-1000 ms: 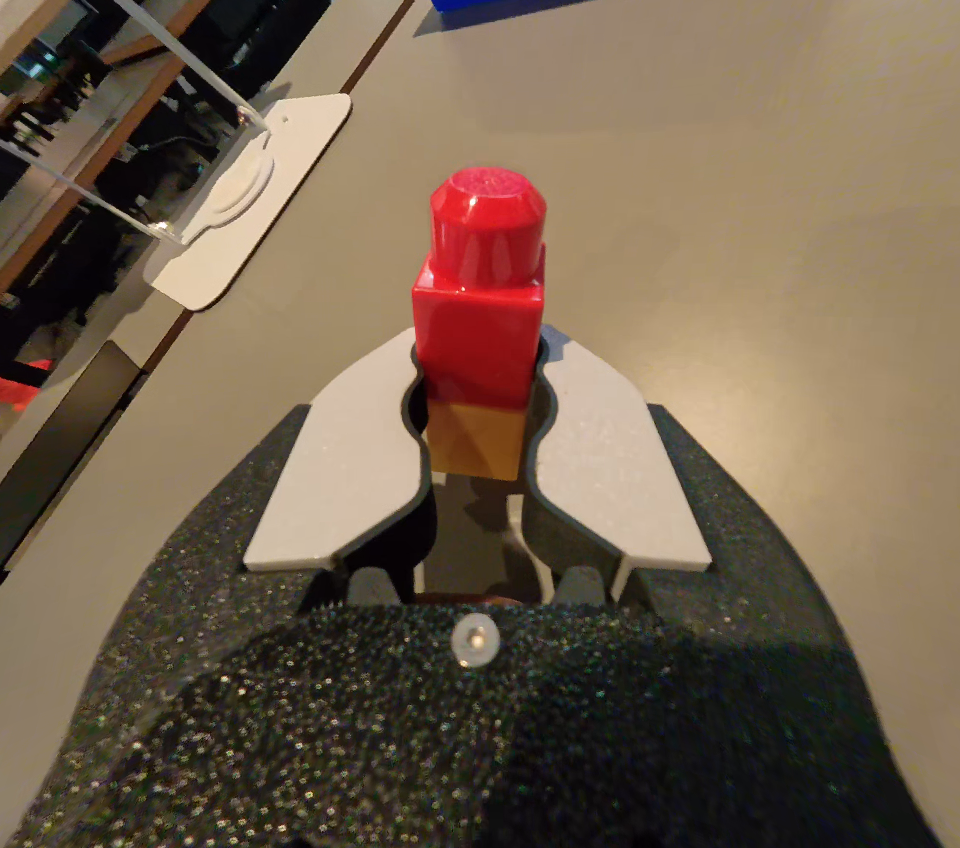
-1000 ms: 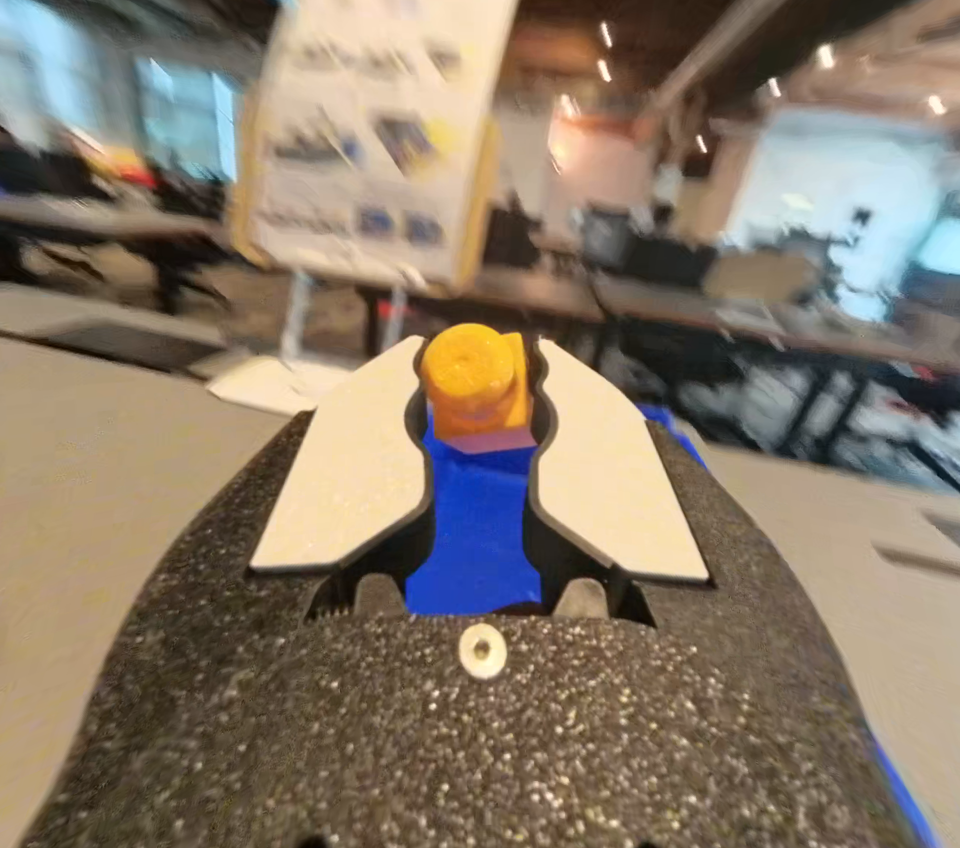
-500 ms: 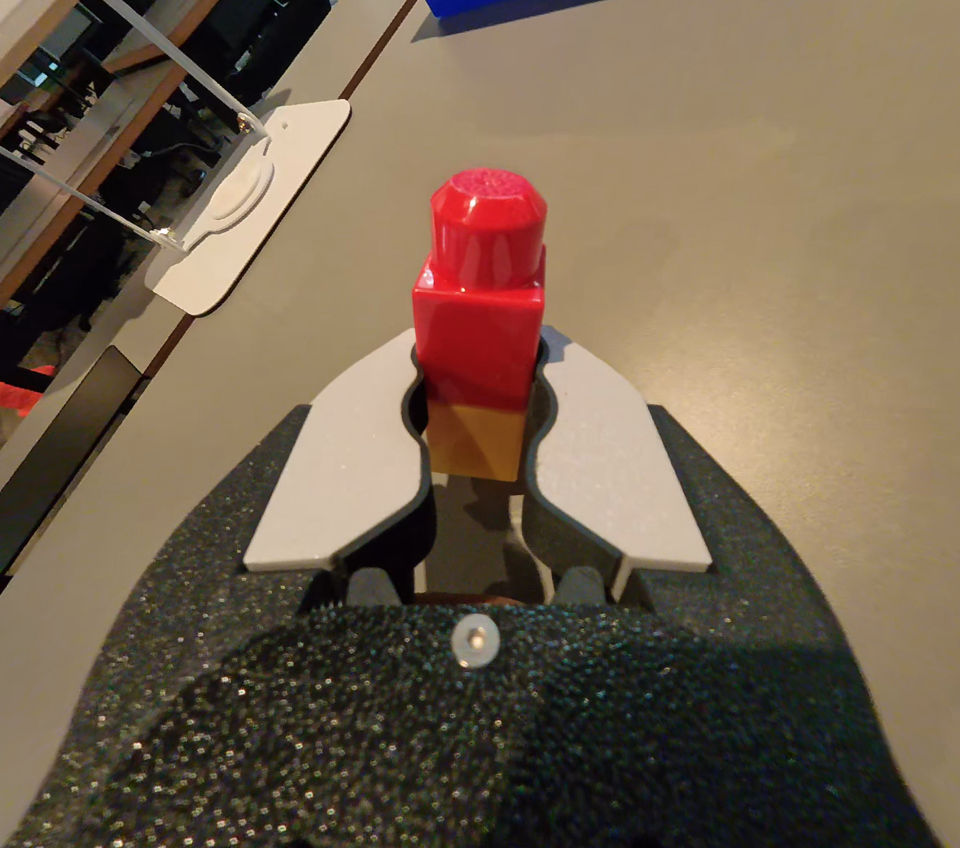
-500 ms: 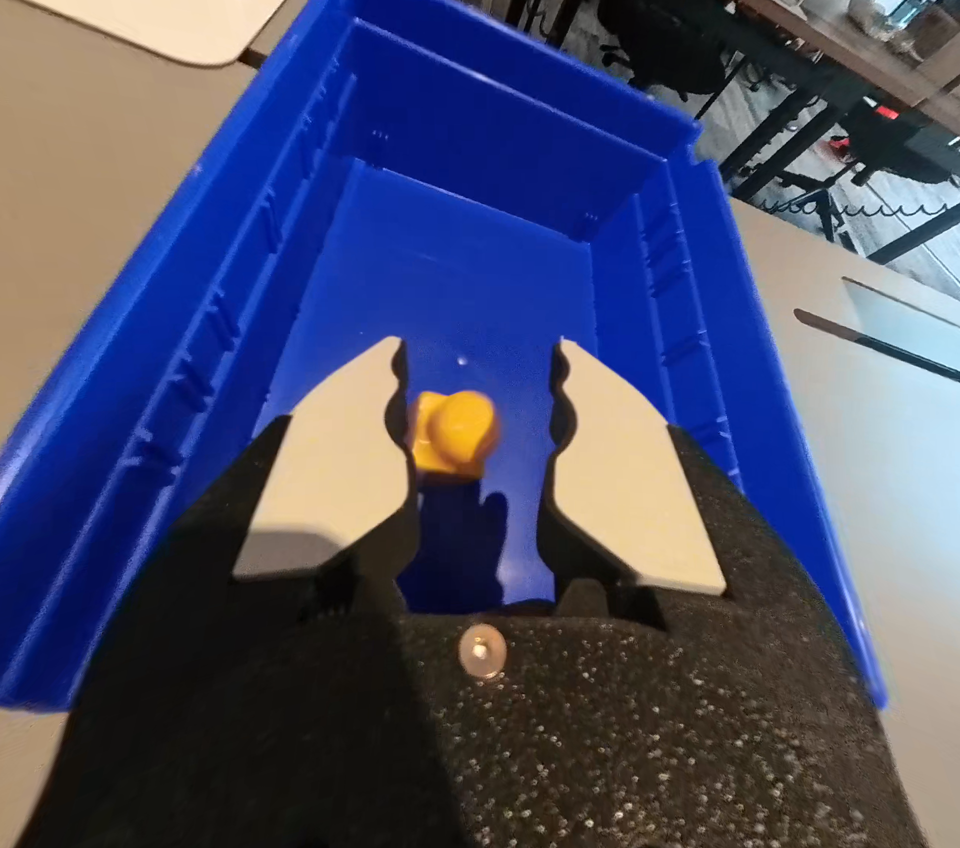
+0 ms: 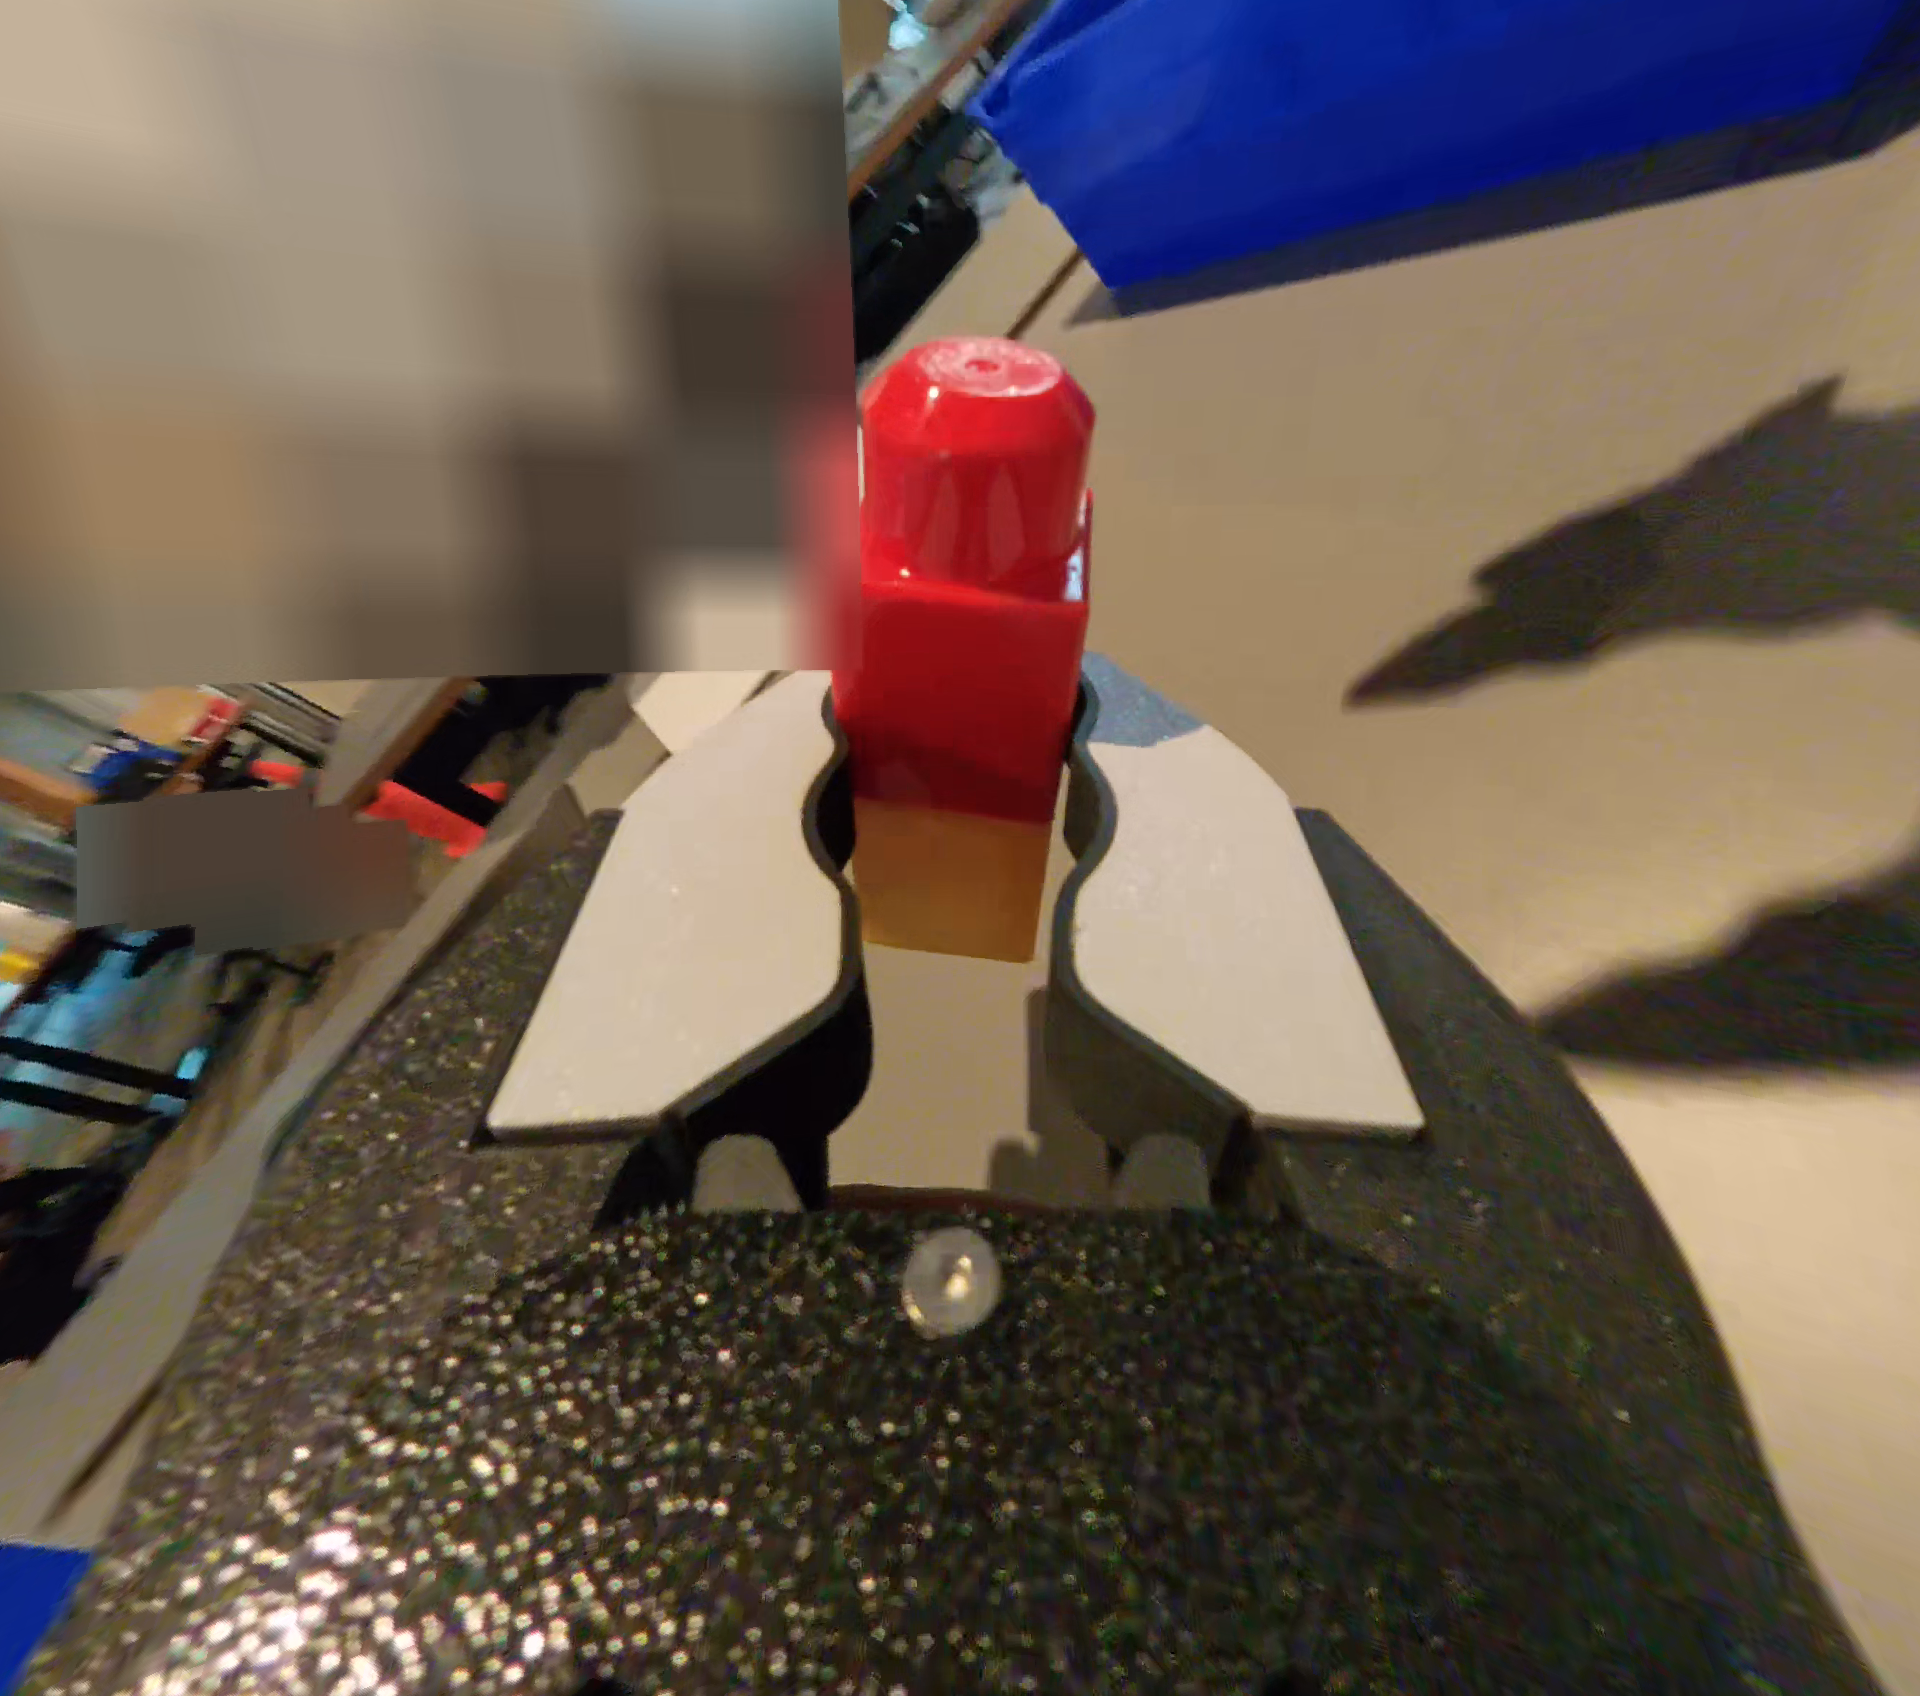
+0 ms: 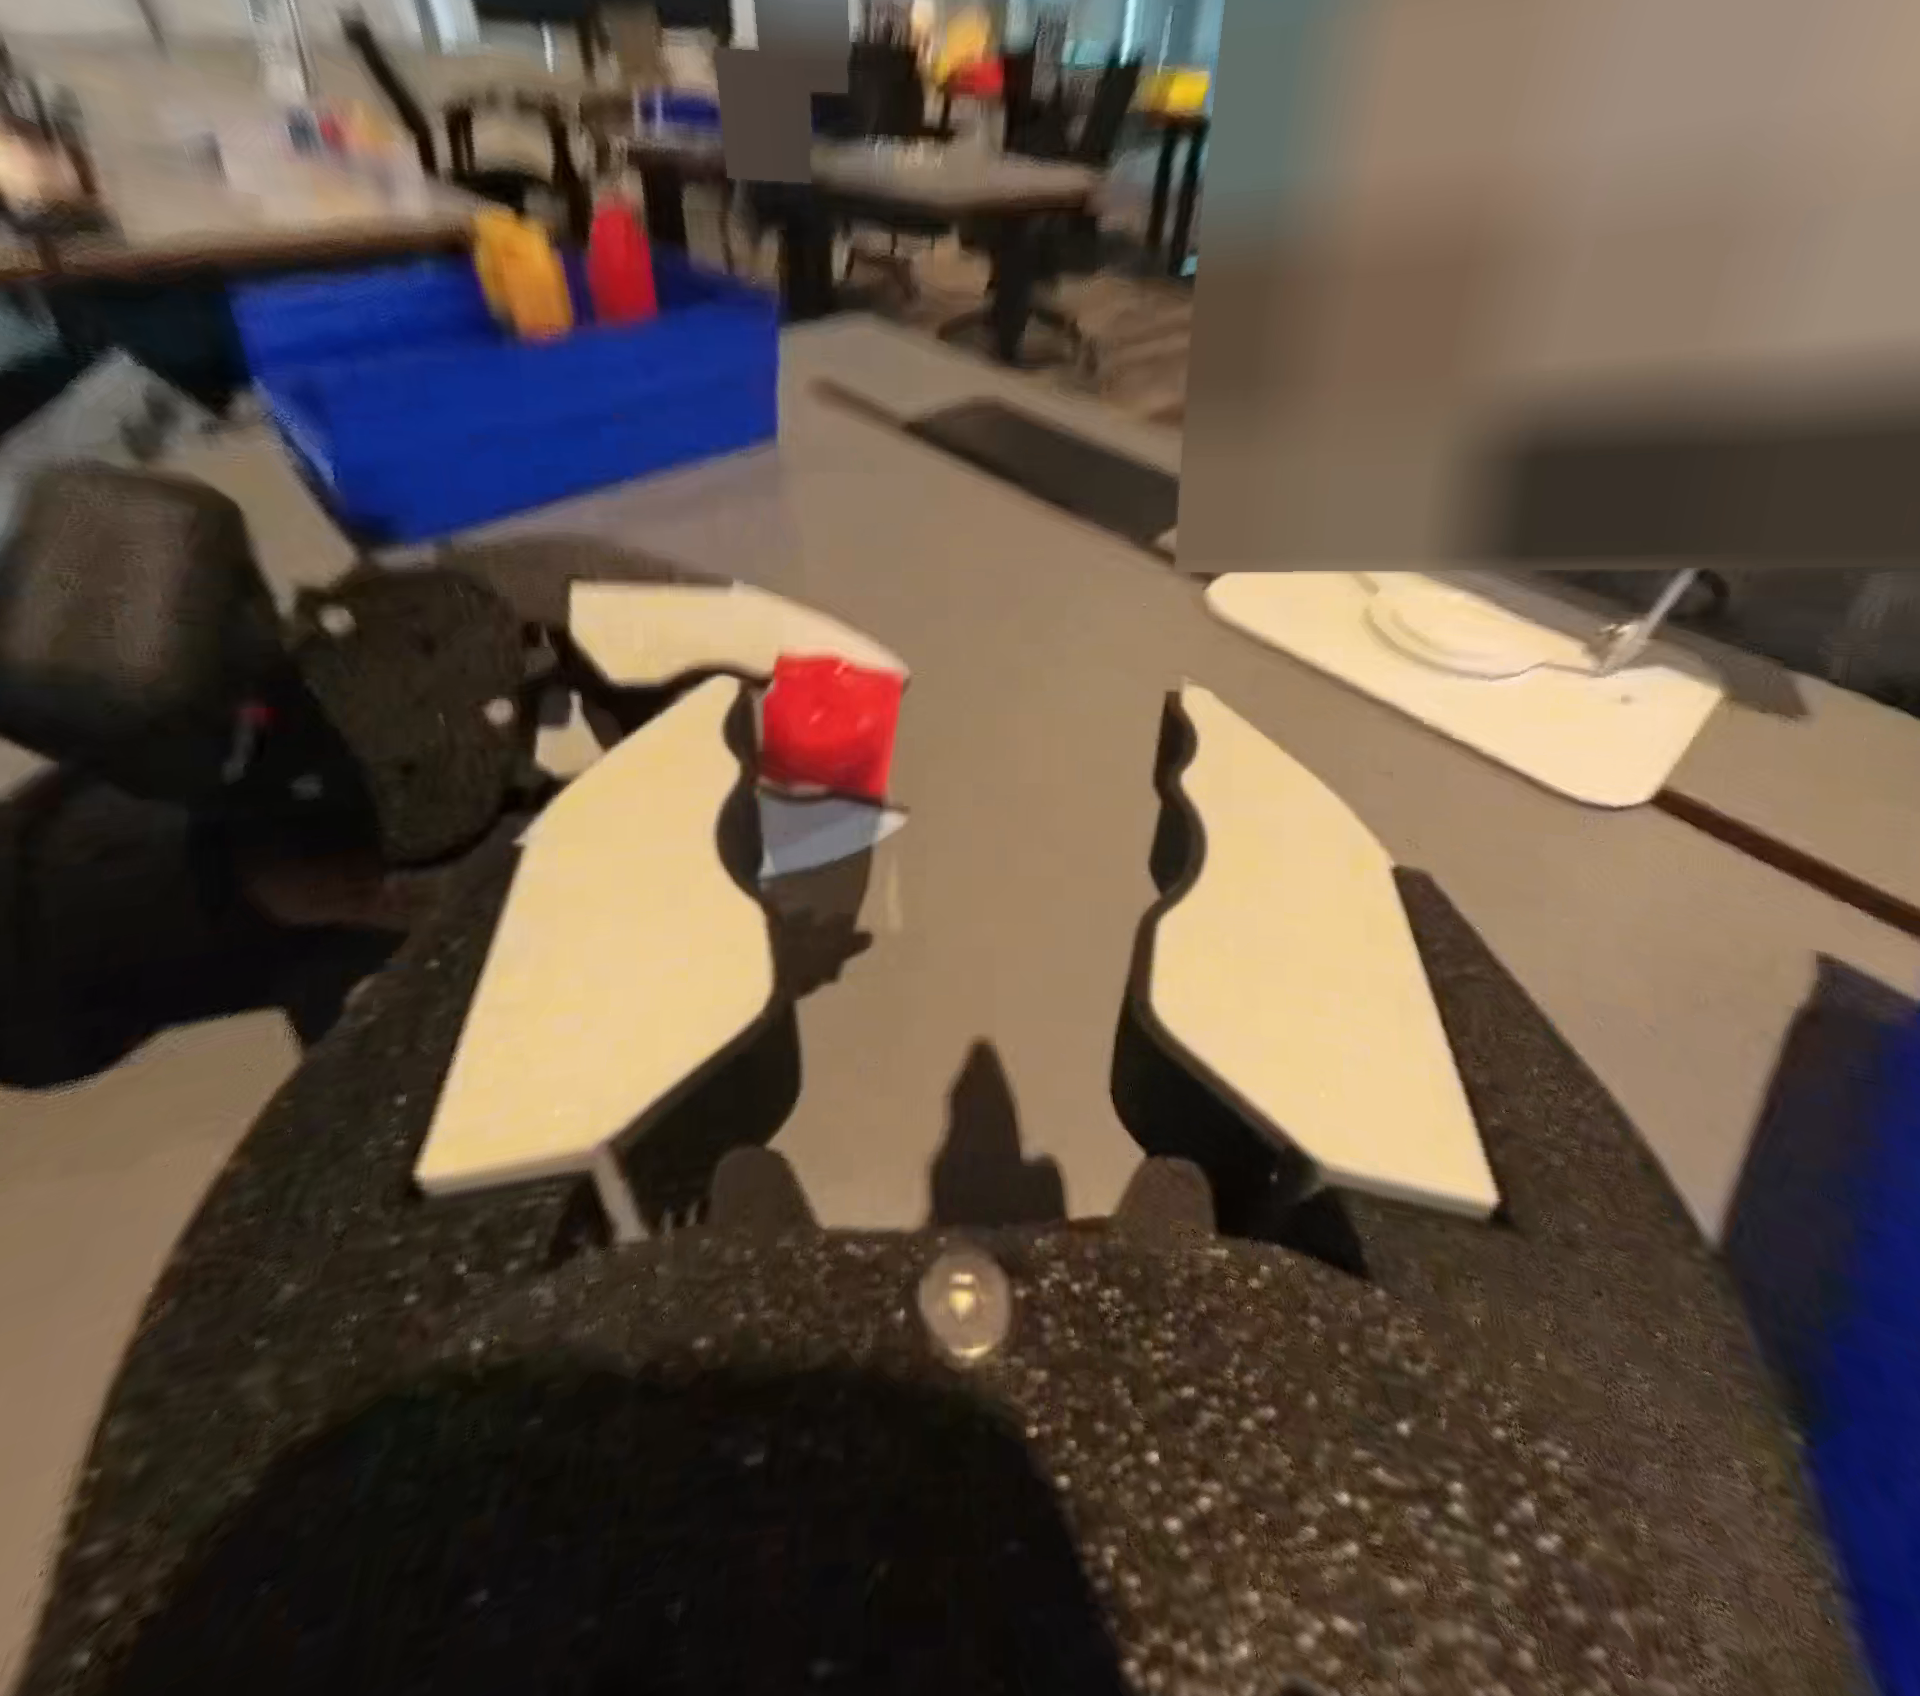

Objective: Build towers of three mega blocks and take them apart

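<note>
My left gripper [image 5: 956, 711] is shut on a red mega block [image 5: 966, 597] with an orange-yellow block [image 5: 948, 888] stuck under it, over the grey table [image 5: 1455, 503]. My right gripper [image 6: 951, 701] is open and empty, just right of that stack. In the right wrist view the red block [image 6: 831, 721] sits past my left fingertip, with one finger [image 6: 707, 628] of the left gripper behind it. The orange-yellow block is hidden in that view.
A blue bin [image 5: 1455, 46] stands at the back right of the table in the left wrist view. In the right wrist view another blue bin [image 6: 520, 399] stands far left, a blue edge [image 6: 1829, 1231] is at the right, and a white pad [image 6: 1455, 690] lies far right. Across from one pair of fingers to the other is roughly 10 cm.
My right gripper opened and let an orange block go into the blue bin, then swung out over the table towards the left gripper. The left gripper tilted up, still holding the stack.
</note>
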The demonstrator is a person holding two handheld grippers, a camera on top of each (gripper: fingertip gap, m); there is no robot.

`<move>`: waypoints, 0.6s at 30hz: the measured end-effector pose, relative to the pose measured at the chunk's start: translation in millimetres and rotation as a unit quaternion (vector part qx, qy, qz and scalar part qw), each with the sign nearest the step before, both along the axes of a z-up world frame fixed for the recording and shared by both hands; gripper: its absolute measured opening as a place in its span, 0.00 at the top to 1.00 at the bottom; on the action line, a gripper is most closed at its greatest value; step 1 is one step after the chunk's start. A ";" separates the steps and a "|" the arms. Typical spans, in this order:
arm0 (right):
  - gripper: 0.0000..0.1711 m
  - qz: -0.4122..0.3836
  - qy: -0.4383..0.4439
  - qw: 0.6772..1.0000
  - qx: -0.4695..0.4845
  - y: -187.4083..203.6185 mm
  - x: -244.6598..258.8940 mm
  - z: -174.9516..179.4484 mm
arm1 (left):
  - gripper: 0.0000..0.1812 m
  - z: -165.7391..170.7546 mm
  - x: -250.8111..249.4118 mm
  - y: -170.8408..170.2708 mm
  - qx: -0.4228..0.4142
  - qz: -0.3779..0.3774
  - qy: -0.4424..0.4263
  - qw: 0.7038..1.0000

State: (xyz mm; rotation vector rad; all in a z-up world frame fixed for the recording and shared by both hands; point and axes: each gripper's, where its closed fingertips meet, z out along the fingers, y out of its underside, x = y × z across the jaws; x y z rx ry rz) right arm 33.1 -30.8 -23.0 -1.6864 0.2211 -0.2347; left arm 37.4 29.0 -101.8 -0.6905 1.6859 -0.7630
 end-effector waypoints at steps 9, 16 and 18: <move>0.67 0.081 0.086 0.991 -0.069 42.5 -33.7 -67.6 | 0.80 10.5 -11.0 -31.9 0.110 -0.036 -0.061 0.991; 0.77 0.085 0.102 0.989 -0.067 38.1 -30.4 -67.0 | 0.78 10.8 -11.0 -29.7 0.091 -0.054 -0.061 0.993; 0.77 0.090 0.107 0.989 -0.042 31.9 -26.8 -55.8 | 0.74 18.6 -15.5 -26.7 0.042 -0.079 -0.065 0.994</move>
